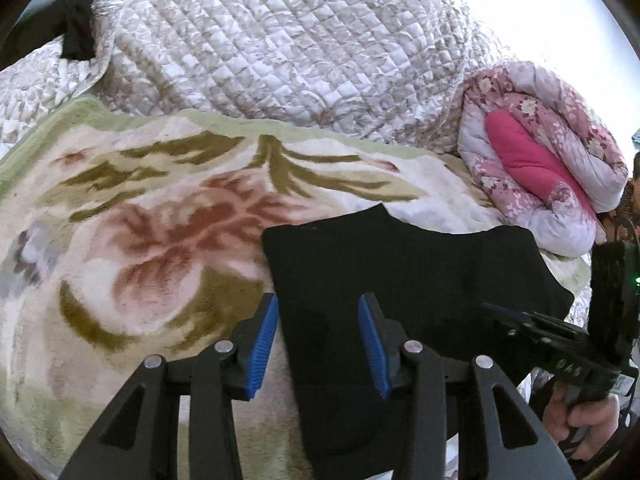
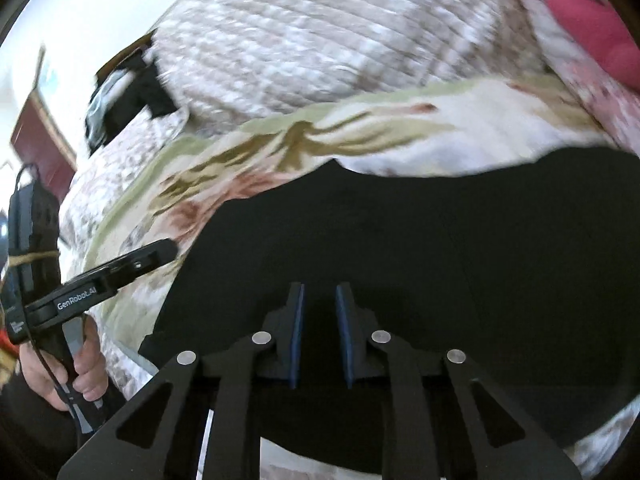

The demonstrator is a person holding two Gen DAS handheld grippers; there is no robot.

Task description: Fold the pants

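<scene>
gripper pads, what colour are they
Blue, ribbed pads on black fingers; clearest in the left wrist view.

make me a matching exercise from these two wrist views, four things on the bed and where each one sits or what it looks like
Things:
1. black pants
2. plush floral blanket with green border
3. quilted beige and white bedspread
4. rolled pink flowered comforter

Descriptions:
A. bunched up behind the blanket
B. bundled at the right, bright pink lining showing
C. lying folded and flat on top of the blanket
D. spread out under the dark garment

Pairs: 1-C, 2-D, 3-A, 4-B
</scene>
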